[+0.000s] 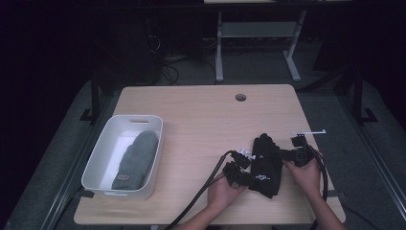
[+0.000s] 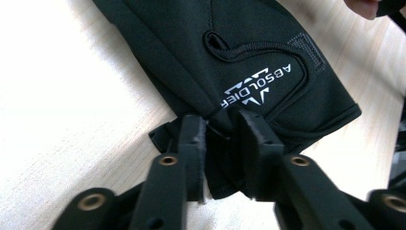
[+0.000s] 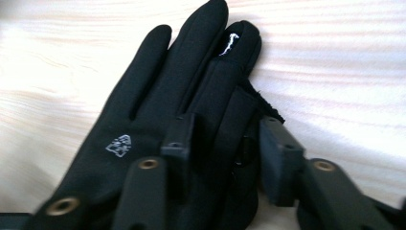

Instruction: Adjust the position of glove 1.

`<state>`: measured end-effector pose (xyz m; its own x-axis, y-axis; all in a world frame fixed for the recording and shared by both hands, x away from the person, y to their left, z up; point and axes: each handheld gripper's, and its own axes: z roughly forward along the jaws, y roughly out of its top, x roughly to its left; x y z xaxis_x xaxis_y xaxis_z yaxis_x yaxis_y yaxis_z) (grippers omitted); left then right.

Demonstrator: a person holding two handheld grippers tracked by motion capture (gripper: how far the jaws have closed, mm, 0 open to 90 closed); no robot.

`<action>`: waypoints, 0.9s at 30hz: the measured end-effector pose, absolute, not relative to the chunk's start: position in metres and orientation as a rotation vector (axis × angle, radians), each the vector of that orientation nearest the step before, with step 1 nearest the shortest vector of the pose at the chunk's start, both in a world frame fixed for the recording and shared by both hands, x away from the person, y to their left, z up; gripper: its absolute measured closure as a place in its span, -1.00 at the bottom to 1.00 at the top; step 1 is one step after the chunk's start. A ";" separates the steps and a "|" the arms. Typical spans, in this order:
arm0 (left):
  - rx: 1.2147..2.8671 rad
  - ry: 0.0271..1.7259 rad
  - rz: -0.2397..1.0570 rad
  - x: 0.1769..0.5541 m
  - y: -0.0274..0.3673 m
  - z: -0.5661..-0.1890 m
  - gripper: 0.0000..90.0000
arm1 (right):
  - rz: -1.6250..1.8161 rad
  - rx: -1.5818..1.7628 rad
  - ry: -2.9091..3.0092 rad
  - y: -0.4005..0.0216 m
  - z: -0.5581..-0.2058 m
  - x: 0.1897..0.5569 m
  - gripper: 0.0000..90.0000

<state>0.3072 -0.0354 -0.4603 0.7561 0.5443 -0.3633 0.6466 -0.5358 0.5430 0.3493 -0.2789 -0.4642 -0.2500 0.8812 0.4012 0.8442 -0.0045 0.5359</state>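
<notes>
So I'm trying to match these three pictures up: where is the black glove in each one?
High view: the black glove lies on the table right of centre, between the two hands.
Left gripper view: it fills the upper middle, cuff edge between the jaws of the left claw.
Right gripper view: it lies left and centre, fingers pointing up.
Shared landmark: the light wood table under the glove.

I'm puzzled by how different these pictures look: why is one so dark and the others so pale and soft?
High view: the room behind is near black, and the lit table stands out. Left gripper view: the wood is washed out, the black glove and its white lettering sharp, the near jaws soft. Right gripper view: the glove's fingers are hazy and the jaws blurred.
</notes>
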 end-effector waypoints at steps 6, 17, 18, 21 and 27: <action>2.211 0.911 -0.297 0.316 -0.026 -0.463 0.75 | 1.229 1.943 2.145 -0.286 -0.460 0.347 0.58; 2.160 0.940 -0.331 0.318 -0.003 -0.457 0.76 | 1.369 1.954 2.127 -0.281 -0.450 0.344 0.59; 2.160 0.940 -0.331 0.318 -0.003 -0.457 0.76 | 1.369 1.954 2.127 -0.281 -0.450 0.344 0.59; 2.144 0.939 -0.333 0.318 0.005 -0.452 0.76 | 1.419 1.951 2.127 -0.276 -0.443 0.344 0.59; 2.125 0.932 -0.306 0.318 0.022 -0.438 0.76 | 1.457 1.927 2.144 -0.266 -0.431 0.348 0.59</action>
